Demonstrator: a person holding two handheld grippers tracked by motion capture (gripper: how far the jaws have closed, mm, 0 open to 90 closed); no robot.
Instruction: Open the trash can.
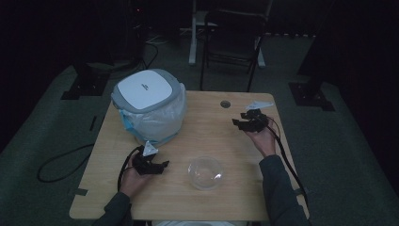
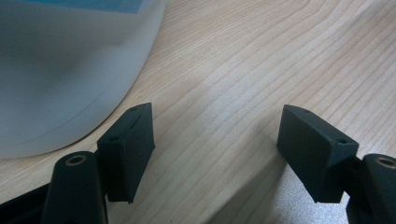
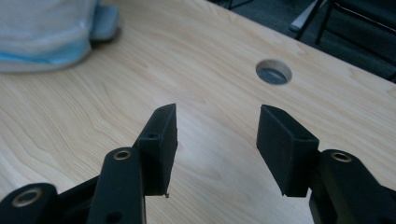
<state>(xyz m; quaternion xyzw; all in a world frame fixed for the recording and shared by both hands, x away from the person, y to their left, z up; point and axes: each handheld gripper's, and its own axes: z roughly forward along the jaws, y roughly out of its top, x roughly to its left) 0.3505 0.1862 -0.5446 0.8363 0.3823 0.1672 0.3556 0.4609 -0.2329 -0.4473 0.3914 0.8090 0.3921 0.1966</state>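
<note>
High view: at the lower centre of the frame a clear bowl (image 1: 205, 173) stands upside down on the table (image 1: 202, 202). Left of it, the left gripper (image 1: 162, 165) rests with jaws apart, nothing between them. At the right of the frame, the right gripper (image 1: 239, 123) is raised, jaws apart and empty. At the upper left stands a bin (image 1: 148, 107) with a white lid; the lid's small mark is too small to read.

Left gripper view: the bin's pale wall (image 2: 60, 74) lies close at the upper left.

Right gripper view: a round cable hole (image 3: 273, 72) lies beyond the open jaws.
</note>
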